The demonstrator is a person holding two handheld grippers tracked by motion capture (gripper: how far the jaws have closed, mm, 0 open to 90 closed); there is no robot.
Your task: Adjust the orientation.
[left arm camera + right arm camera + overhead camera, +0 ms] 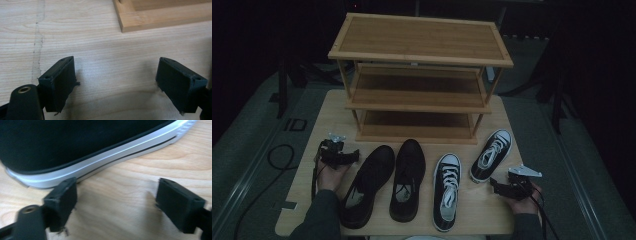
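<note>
We see the right gripper (498, 185) with jaws spread apart and empty just beside the heel of the right-hand black-and-white sneaker (491, 154), which lies near the table's right edge with its long axis tilted, toe aimed away and rightward toward the foot of the wooden shoe rack (419, 75). The left gripper (353, 155), jaws likewise apart over bare wood, sits near the toe of the outer black leather shoe (368, 182). Everything rests on a pale wooden table (309, 170) in a dim room with grey flooring.

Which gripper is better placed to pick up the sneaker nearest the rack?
Right. The right gripper sits open beside that sneaker, whose sole fills its view; the left gripper faces bare table.
</note>
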